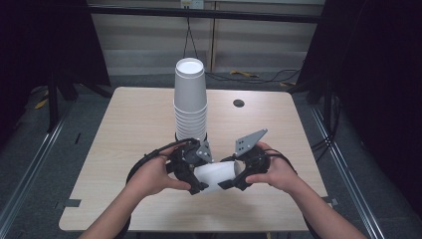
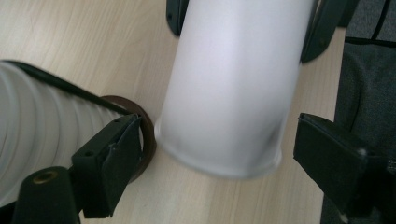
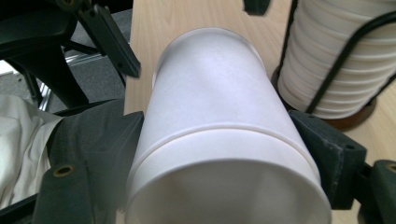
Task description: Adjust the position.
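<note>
Your high camera looked forward and down over the pale wooden worktop [image 1: 124, 149]; both claw cameras sat very close, sharing the white paper cup [image 2: 233, 88] from opposite ends.

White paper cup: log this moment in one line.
white paper cup: lying sideways | right hand-held gripper: shut on it | left hand-held gripper: jaws astride, not touching | cup stack: upright behind
</note>
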The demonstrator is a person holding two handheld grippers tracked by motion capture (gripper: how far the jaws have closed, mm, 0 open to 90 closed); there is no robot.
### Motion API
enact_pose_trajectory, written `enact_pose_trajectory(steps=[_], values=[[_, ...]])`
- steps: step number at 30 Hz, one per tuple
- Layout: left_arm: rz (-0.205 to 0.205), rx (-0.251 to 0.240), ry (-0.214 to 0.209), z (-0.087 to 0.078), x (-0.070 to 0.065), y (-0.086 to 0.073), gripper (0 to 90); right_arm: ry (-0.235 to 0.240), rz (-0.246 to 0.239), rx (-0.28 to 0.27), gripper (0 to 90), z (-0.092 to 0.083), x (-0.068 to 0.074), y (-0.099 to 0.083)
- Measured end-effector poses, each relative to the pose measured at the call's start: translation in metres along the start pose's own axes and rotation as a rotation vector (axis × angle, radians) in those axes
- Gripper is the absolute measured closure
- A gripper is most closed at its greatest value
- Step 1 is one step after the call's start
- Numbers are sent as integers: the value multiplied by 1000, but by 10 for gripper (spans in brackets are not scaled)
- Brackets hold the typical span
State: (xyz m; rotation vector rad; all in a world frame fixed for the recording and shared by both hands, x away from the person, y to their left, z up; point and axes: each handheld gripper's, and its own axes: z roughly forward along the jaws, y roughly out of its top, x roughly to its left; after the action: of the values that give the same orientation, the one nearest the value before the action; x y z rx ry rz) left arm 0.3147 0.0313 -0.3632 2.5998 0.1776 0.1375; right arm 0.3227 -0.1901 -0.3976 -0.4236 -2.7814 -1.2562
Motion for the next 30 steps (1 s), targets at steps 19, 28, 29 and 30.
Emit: enact_pose_trajectory(steps=[19, 28, 29, 30], values=[[-134, -50, -26, 9, 7, -32, 153, -15, 89, -114, 214, -28, -8, -15], [-196, -105, -79, 28, 5, -41, 154, -1, 85, -126, 214, -31, -6, -13], [-204, -112, -80, 30, 5, -42, 154, -2, 83, -125, 214, -31, -6, -13], [-210, -121, -81, 31, 5, -42, 154, 2, 84, -131, 214, -30, -6, -13]])
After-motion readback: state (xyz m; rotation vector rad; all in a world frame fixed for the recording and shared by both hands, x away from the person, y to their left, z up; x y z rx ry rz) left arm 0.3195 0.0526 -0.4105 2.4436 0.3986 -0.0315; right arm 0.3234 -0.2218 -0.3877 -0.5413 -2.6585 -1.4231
